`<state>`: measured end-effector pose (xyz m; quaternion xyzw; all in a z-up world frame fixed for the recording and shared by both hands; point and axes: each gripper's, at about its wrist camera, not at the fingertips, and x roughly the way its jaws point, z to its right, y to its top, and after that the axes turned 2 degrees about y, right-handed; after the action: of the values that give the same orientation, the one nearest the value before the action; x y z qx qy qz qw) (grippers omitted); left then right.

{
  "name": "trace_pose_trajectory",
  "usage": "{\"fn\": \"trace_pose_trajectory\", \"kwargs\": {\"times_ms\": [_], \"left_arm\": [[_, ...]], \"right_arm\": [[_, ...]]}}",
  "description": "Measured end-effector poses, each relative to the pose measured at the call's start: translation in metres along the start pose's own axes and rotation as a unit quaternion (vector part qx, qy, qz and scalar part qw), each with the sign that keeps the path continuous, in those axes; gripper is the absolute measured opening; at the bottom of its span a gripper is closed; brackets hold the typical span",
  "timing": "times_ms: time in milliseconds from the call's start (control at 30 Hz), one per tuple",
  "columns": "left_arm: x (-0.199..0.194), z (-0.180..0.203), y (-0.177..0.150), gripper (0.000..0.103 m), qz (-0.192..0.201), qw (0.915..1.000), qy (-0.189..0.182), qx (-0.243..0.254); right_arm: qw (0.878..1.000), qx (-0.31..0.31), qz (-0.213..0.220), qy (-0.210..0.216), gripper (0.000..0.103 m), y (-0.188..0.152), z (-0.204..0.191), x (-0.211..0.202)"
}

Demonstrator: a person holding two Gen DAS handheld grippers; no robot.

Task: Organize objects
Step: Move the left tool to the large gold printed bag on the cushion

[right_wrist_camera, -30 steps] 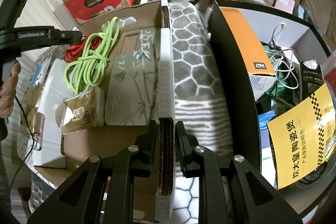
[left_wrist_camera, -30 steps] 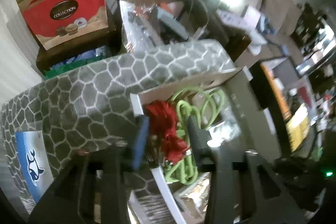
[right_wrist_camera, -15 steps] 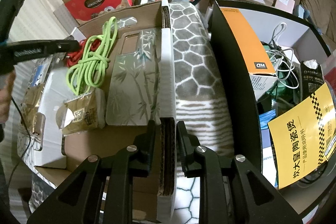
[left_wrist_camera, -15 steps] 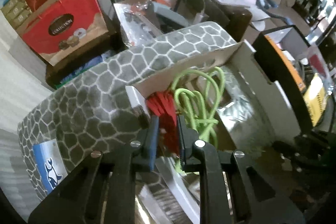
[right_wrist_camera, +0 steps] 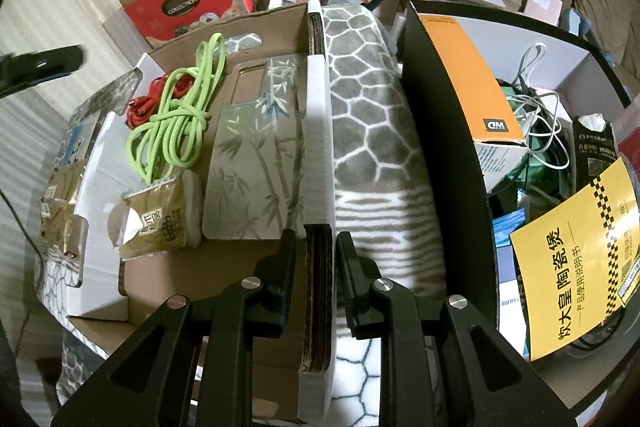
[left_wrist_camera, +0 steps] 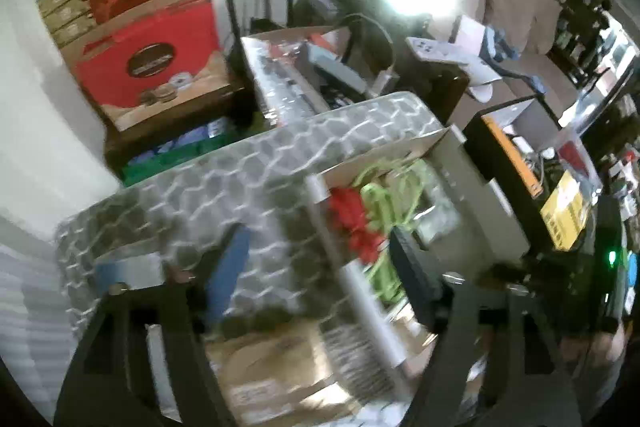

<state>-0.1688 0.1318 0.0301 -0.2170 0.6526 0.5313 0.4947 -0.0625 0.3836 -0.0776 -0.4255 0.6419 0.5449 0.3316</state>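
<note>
The shallow cardboard box [right_wrist_camera: 192, 279] sits on a hexagon-patterned blanket [right_wrist_camera: 360, 115], and the right tool [right_wrist_camera: 318, 247] pinches its near side wall, jaws nearly closed on the cardboard; that grip should stay firm so the box cannot slide. Inside lie a bamboo-print phone case [right_wrist_camera: 256, 163], a green cord [right_wrist_camera: 176, 123] and, tucked at the far corner beside it, the red cord [left_wrist_camera: 356, 223]. The left tool [left_wrist_camera: 320, 259] hangs above that corner, jaws opening with nothing between them; lift clear without snagging either cord.
</note>
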Motion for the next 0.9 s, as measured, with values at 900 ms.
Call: {"fn": "trace_pose_trajectory", "kwargs": {"times_ms": [900], "left_arm": [[0.025, -0.113, -0.135, 0.08, -0.103, 0.9886, -0.019, -0.108]], "right_arm": [[1.0, 0.0, 0.001, 0.0, 0.023, 0.002, -0.001, 0.001]]}}
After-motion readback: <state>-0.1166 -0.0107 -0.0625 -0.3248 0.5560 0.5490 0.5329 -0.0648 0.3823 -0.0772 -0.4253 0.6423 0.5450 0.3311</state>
